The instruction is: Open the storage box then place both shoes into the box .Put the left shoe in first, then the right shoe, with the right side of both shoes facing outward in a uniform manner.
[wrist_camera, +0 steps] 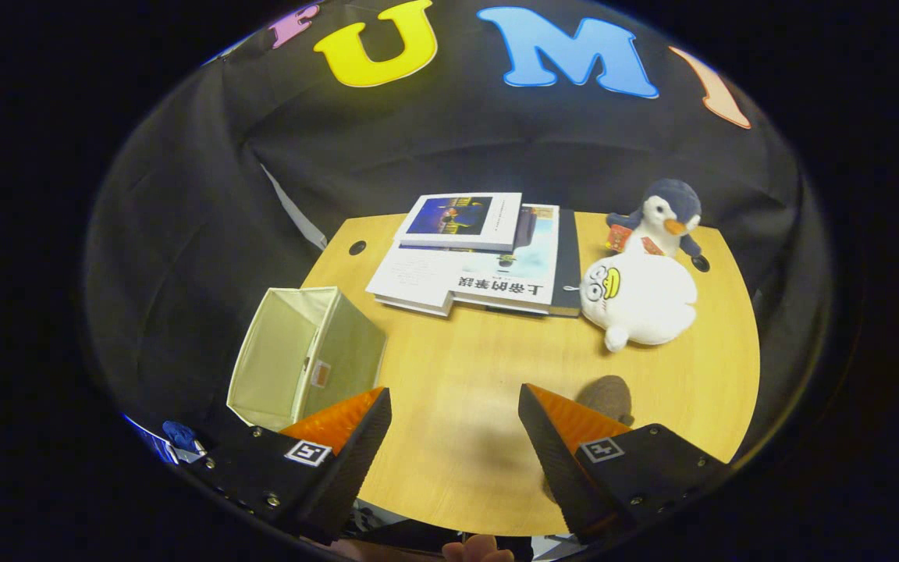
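My tool (453, 414) sits at the bottom of the frame with its fingers spread wide and nothing between them, only bare wooden surface (457, 437) showing in the gap. A fingertip of my hand (477, 553) peeks in at the very bottom edge. Just beyond the right finger, lower right of centre, lies a small dark brown rounded thing (607, 396), partly hidden by that finger; I cannot tell whether it is a shoe. Just beyond the left finger, in the lower left, stands the storage box (305, 355), a pale fabric bin at the surface's left edge. Its open mouth faces up and toward the left of the frame, and its long axis seems to run from the lower left toward the middle of the frame. It looks open already, with nothing visible inside. Farther off, above centre, a stack of books (473, 261) lies flat, and in the upper right a white plush toy (641, 297) leans against a penguin plush (672, 211). The risk I judge from here: the box is soft and sits at the edge, so a nudge from my left finger could collapse it or push it off.
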